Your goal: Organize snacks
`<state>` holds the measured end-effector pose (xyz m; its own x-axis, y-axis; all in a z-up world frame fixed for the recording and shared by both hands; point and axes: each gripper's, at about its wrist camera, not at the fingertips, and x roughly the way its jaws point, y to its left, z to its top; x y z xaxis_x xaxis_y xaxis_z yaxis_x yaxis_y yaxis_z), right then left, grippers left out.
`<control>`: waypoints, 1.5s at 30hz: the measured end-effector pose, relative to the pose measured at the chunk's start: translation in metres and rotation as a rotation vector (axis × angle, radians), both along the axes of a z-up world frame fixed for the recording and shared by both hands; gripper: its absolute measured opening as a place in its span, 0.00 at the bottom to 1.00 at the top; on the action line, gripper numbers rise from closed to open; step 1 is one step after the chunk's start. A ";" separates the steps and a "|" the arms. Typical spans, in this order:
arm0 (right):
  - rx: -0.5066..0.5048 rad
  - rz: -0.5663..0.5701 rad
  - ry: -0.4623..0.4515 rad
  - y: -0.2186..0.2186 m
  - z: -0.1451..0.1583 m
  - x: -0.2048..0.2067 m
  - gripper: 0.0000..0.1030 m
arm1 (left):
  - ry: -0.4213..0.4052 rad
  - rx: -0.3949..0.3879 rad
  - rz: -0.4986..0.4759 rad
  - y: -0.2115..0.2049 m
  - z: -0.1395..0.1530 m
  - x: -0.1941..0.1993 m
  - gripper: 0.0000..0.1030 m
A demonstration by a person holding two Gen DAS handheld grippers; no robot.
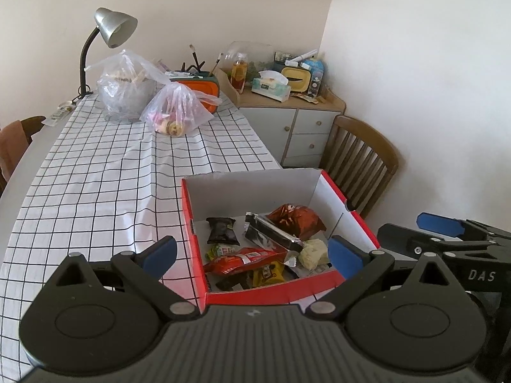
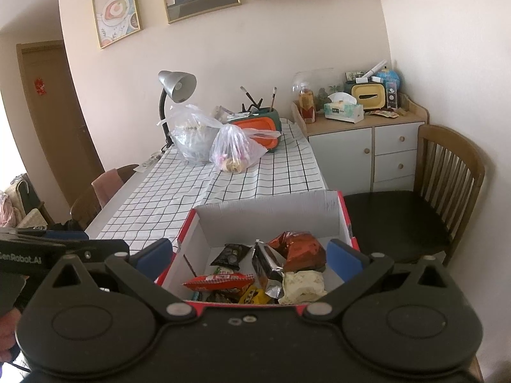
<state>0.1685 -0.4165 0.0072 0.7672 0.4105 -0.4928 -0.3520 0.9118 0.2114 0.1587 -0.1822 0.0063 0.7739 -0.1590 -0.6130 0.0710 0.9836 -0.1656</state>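
A red cardboard box (image 1: 335, 191) (image 2: 346, 220) with white inside walls sits at the near right of the checked tablecloth. Several snacks lie in it: a brown crinkled bag (image 1: 295, 220) (image 2: 300, 250), a black-and-silver packet (image 1: 271, 231) (image 2: 266, 265), a small black packet (image 1: 222, 229) (image 2: 231, 255), a red packet (image 1: 246, 258) (image 2: 218, 281), a pale yellow snack (image 1: 314, 253) (image 2: 301, 285) and a yellow wrapper (image 1: 268, 274) (image 2: 254, 296). My left gripper (image 1: 252, 253) hangs open over the box's near edge, holding nothing. My right gripper (image 2: 250, 257) is open above the box too, also holding nothing.
Two clear plastic bags (image 1: 127, 86) (image 1: 179, 111) with food stand at the table's far end beside a silver desk lamp (image 1: 111, 32) and an orange container (image 1: 201, 87). A wooden chair (image 2: 440, 188) stands right of the box. A cluttered cabinet (image 2: 364, 140) is behind it.
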 end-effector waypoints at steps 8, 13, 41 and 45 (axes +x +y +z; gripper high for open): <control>0.001 0.009 -0.008 0.006 0.001 0.001 1.00 | -0.011 0.007 -0.003 -0.002 0.001 -0.001 0.99; 0.000 0.011 -0.006 0.008 0.001 0.002 1.00 | -0.003 0.003 -0.001 -0.001 0.001 -0.001 0.99; 0.011 0.015 0.010 0.011 0.000 -0.001 1.00 | -0.010 -0.003 -0.002 -0.001 0.002 -0.005 0.99; 0.014 0.010 0.014 0.010 0.000 -0.002 1.00 | -0.009 -0.004 -0.001 -0.004 0.003 -0.006 0.99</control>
